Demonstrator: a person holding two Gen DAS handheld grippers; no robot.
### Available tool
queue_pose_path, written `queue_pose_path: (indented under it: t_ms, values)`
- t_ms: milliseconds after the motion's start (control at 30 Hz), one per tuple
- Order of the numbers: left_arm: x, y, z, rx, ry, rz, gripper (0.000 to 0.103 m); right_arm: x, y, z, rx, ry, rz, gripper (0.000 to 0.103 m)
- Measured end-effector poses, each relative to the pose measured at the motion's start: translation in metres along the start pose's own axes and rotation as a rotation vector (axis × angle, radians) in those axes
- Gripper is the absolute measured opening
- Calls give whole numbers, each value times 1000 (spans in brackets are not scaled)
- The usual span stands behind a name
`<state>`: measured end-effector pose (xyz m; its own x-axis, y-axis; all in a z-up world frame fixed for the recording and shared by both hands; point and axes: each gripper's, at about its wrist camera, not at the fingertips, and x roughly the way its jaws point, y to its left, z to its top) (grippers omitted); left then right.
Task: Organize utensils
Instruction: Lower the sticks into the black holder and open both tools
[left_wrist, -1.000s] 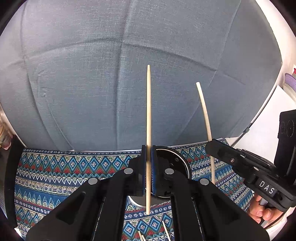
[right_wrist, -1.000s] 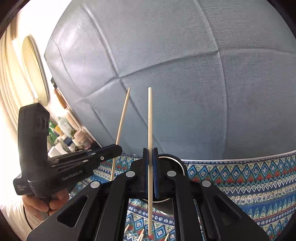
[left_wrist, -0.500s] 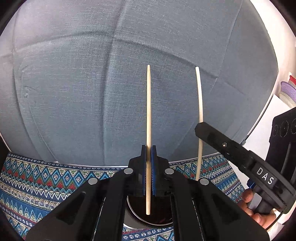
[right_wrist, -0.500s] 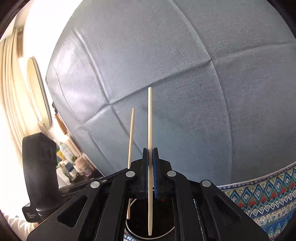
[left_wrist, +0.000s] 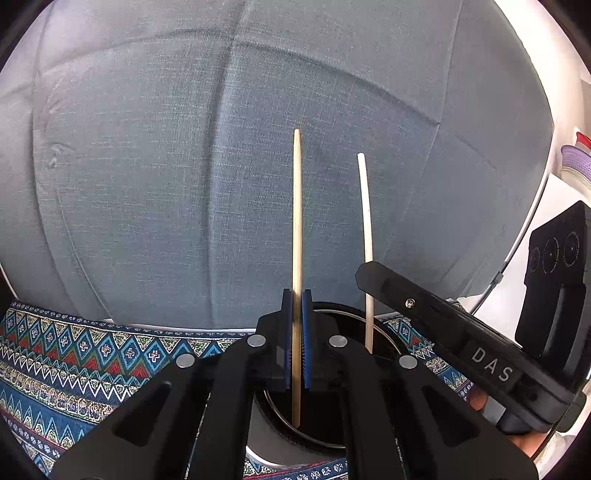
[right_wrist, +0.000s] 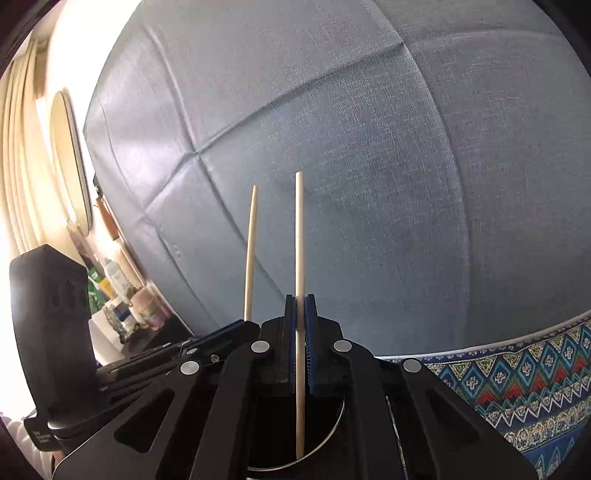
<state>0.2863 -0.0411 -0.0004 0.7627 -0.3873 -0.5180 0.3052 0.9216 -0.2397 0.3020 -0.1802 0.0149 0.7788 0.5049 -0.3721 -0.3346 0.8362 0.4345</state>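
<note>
My left gripper (left_wrist: 296, 295) is shut on a wooden chopstick (left_wrist: 296, 221) that stands upright between its blue pads, its lower end hanging over the dark mouth of a round metal holder (left_wrist: 325, 424). To its right the other gripper (left_wrist: 373, 271) holds a paler chopstick (left_wrist: 365, 229), also upright, with its lower end at the holder's far rim. In the right wrist view my right gripper (right_wrist: 300, 299) is shut on that pale chopstick (right_wrist: 299, 240), whose bottom end hangs inside the holder (right_wrist: 325, 439). The left gripper (right_wrist: 243, 325) and its chopstick (right_wrist: 250, 254) stand just to the left.
A patterned blue cloth (left_wrist: 74, 362) covers the table. Behind it rises a grey-blue upholstered cushion (left_wrist: 184, 166). At the far left of the right wrist view, bottles and jars (right_wrist: 122, 295) crowd a shelf under an oval mirror (right_wrist: 70, 158). A hand (left_wrist: 480, 400) grips the right tool.
Both grippers have come down and moved over the round holder, each keeping its chopstick. The holder now lies right beneath the chopstick ends, and the two chopsticks stand closer together and more upright.
</note>
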Motion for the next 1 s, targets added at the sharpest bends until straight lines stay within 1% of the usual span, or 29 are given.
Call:
queue_pose_path:
  t_ms: [33, 100, 167, 267, 433, 500, 567, 667, 733, 767, 800, 833, 867, 900, 967, 1000]
  values:
    - [-7, 2, -4, 3, -3, 1, 5, 1, 0, -3, -4, 7, -6, 5]
    - [-8, 2, -10, 12, 4, -8, 5, -1, -4, -9, -4, 19, -13, 5]
    - [-9, 3, -10, 21, -1, -10, 5, -2, -5, -12, 3, 27, -15, 5]
    - [-10, 9, -12, 17, 15, -19, 5, -7, -8, -16, -5, 40, -16, 7]
    - [-20, 9, -18, 37, 17, -5, 5, -20, -6, -18, -30, 44, -30, 8]
    - [-24, 10, -17, 44, 21, -3, 12, -24, -4, -17, -32, 43, -36, 8]
    - [-31, 11, -16, 46, 14, 1, 27, -28, -3, -15, -31, 40, -41, 9]
    - [-40, 18, -12, 29, 10, 0, 37, -35, -1, -12, -34, 38, -63, 9]
    - [-46, 21, -9, 28, 13, -6, 40, -41, -1, -10, -33, 36, -71, 9]
    - [-49, 22, -9, 32, 13, -3, 44, -44, 0, -10, -32, 39, -78, 10]
    - [-51, 25, -8, 34, 13, 0, 47, -45, 0, -9, -30, 43, -90, 19]
    - [-54, 27, -8, 32, 14, -5, 51, -48, 1, -8, -27, 42, -104, 35]
    - [-61, 26, -6, 28, 14, -7, 56, -52, 2, -8, -26, 36, -114, 42]
    - [-64, 27, -5, 22, 17, -5, 59, -55, 3, -8, -27, 31, -124, 46]
    - [-72, 31, -5, 14, 23, -3, 67, -61, 4, -7, -30, 36, -133, 47]
    - [-76, 33, -6, 12, 25, 1, 70, -64, 5, -7, -29, 40, -137, 52]
